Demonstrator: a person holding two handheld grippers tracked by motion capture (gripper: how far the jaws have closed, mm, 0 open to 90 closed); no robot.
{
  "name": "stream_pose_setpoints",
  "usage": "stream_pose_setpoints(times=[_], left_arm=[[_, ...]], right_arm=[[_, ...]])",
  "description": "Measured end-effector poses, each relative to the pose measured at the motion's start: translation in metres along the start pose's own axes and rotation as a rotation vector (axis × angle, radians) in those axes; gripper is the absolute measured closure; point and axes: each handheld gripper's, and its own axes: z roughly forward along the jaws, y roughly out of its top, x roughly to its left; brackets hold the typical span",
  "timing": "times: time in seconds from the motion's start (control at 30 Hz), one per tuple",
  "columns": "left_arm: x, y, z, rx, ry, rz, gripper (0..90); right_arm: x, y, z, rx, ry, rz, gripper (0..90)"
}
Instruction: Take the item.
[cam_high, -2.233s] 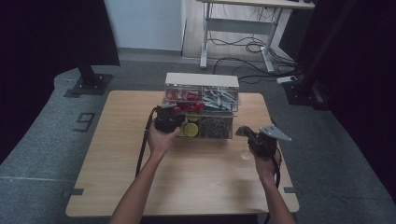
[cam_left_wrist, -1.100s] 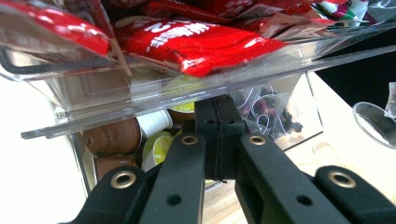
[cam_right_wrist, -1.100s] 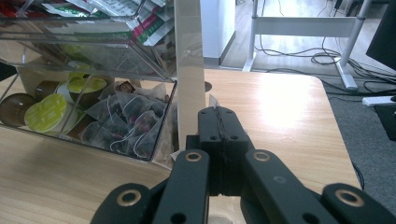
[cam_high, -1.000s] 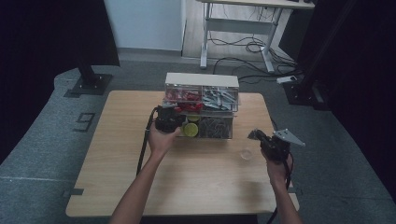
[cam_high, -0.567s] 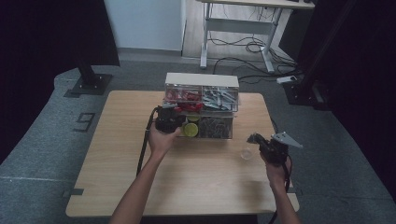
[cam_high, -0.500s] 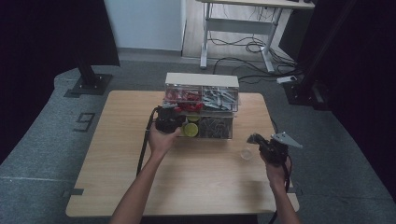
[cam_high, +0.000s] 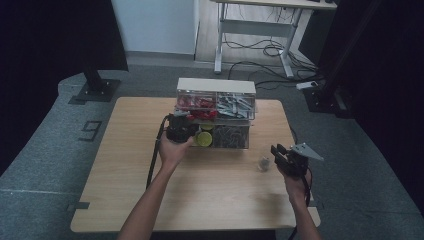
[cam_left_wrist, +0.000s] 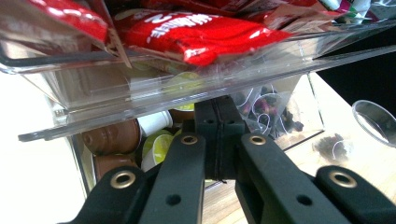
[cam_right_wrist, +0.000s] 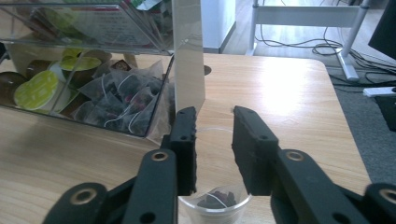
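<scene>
The right hand-held gripper hangs over a small clear cup with its jaws apart; they have just been opening, and the cup's rim shows between them without either pad pressing on it. Inside the cup lies a dark tea bag with a thin white string. In the high view this right hand-held gripper sits just to the right of the cup, which stands on the bench in front of and to the right of the clear organiser box. The left hand-held gripper has its jaws pressed together with nothing visible between them, its tips right at the underside of the box's upper clear drawer, which holds red packets. In the high view the left hand-held gripper is at the front left of the box. Below that drawer, the box's lower left part holds brown and green capsules, and its lower right part holds pyramid tea bags. The box stands at the far middle of the bench.
</scene>
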Motion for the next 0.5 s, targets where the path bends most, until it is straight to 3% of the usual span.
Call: stream_pose_setpoints(times=[0.1, 0.5], left_arm=[[-0.0009, -0.0003, 0.0004, 0.003, 0.000, 0.003, 90.0], [-0.0003, -0.0030, 0.0008, 0.002, -0.004, 0.001, 90.0]], right_arm=[[0.0015, -0.0030, -0.0005, -0.003, 0.032, 0.007, 61.5], [0.0096, -0.0111, -0.0048, -0.011, 0.095, 0.012, 55.9]])
